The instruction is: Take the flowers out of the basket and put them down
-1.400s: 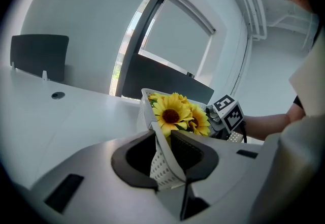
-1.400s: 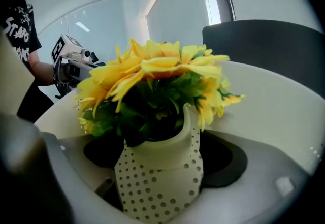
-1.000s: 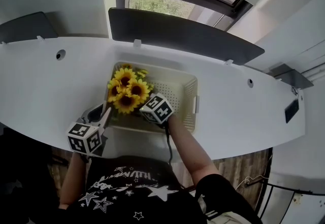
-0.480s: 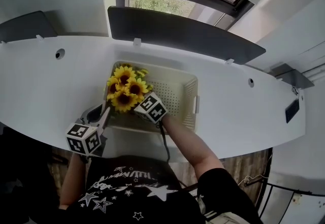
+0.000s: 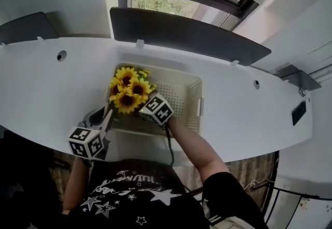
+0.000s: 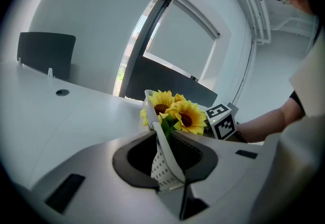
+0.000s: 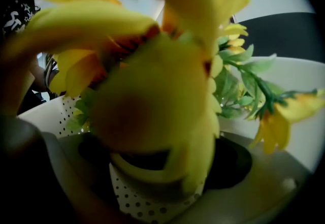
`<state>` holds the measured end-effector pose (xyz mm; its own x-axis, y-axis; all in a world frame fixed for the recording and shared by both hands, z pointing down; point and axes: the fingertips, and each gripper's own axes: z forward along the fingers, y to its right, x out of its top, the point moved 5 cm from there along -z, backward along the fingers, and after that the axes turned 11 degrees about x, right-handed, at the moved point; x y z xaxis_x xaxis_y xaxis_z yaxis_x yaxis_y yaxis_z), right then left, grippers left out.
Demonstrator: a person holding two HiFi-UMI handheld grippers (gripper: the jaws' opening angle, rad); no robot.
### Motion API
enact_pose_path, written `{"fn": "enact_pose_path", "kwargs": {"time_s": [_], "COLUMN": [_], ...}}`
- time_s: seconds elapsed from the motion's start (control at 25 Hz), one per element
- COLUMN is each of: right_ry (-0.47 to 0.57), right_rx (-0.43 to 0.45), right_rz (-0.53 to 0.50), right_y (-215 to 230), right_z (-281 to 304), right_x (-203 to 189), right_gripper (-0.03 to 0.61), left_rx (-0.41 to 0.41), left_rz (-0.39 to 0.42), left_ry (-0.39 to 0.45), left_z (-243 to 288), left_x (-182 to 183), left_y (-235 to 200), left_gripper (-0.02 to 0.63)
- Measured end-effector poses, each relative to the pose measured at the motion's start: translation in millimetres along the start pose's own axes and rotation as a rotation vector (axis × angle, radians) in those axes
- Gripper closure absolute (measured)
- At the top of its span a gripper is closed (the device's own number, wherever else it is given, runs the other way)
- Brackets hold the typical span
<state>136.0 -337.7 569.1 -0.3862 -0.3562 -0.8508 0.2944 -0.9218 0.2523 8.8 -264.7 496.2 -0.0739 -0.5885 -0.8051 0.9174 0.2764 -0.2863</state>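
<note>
Some illegible white lettering on shirt [image 5: 132,191]; flowers [image 5: 128,90] in basket [image 5: 194,102].

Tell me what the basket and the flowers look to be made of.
Basket: likely moulded plastic, cream, matte; regular small holes in thin stiff walls. Flowers: probably artificial, fabric or plastic; uniformly bright yellow petals, but real ones can't be ruled out.
</note>
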Motion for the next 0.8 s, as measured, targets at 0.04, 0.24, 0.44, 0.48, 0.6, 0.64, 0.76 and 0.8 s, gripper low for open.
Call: {"fn": "enact_pose_path", "kwargs": {"time_s": [0.04,0.24,0.44,0.48,0.6,0.64,0.76,0.8], "right_ry": [0.002,0.011,0.019,0.027,0.038,0.044,0.059,0.056], "right_rx": [0.003,0.021,0.001,-0.003,-0.004,0.004,0.02,0.022], "right_rz": [0.007,0.032,0.022,0.021,0.014,0.014,0.009,0.009], "right_y": [-0.4,-2.3,-2.8,-2.6,-3.3,-5.0,-6.9,-6.7], "right_z": [-1.4,-10.4,-20.9,-22.2,-25.5,-26.4,-28.0,-28.4], "right_x": [-0.2,-0.9,1.0,1.1,4.4,6.6,8.9,8.3], "right_gripper": [0.055,0.057,0.057,0.057,0.058,0.058,0.058,0.058], "left_rx": [0.001,0.005,0.011,0.011,0.013,0.014,0.016,0.017], "left_rz": [0.001,0.011,0.015,0.018,0.022,0.022,0.024,0.025], "left_ry": [0.001,-0.002,0.0,-0.001,-0.003,-0.004,-0.007,-0.008], "left_z": [-0.1,0.3,-0.9,-0.9,-0.5,-0.4,-0.4,-0.3], "left_x": [0.2,0.1,1.0,0.6,1.4,2.0,3.4,3.8], "left_y": [0.0,-1.4,-4.0,-4.2,-4.0,-3.7,-2.5,-2.4], "left_gripper": [0.53,0.529,0.529,0.529,0.529,0.529,0.529,0.529]}}
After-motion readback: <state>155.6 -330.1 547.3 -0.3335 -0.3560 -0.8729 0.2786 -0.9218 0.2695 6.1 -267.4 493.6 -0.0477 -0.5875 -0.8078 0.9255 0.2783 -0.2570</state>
